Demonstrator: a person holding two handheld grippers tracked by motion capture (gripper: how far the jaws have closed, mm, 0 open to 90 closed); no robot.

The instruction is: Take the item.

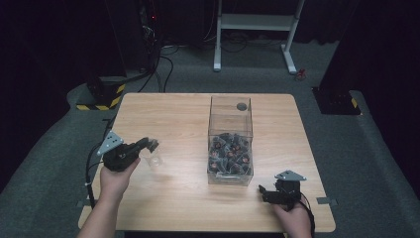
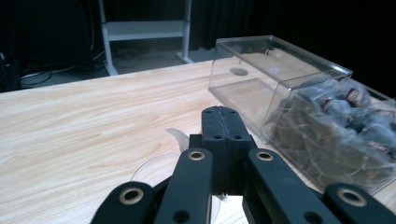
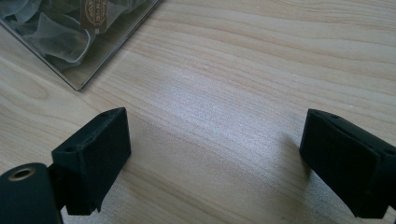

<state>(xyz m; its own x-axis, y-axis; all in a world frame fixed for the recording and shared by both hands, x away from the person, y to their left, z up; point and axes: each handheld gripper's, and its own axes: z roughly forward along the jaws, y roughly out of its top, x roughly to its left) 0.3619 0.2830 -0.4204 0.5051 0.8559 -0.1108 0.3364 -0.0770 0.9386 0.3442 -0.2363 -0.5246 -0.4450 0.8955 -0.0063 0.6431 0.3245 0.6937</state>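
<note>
While the left gripper (image 1: pixel 151 145) sits over the left half of the light wooden table (image 1: pixel 168 208), we see its two black jaws pressed flat together in the left gripper view, pad against pad, with nothing caught between them. Just under and beside those tips lies a small clear plastic cup (image 1: pixel 156 160), see-through and hard to read; in the left gripper view its thin rim (image 2: pixel 154 163) curves out from below the linkage, and whether the jaws touch it we cannot tell. We place that cup left of the tall clear plastic box (image 1: pixel 231 141), well apart from it, on bare wood. That box stands near the table's middle, running away from the person; its near half is heaped with small dark wrapped pieces (image 1: pixel 229 151) in crinkly clear wrap, its far half shows a bare floor with a round dark spot (image 1: pixel 241 106). We see the right gripper (image 1: pixel 262 191) low at the near right edge, held in the person's right hand (image 1: pixel 293 218), tips pointing left, just off the box's near right corner. Its jaws stand wide apart in the right gripper view, only wood grain between them, box corner (image 3: pixel 79 84) at upper left. Left hand (image 1: pixel 115 181) wraps the left gripper's body from behind.
</note>
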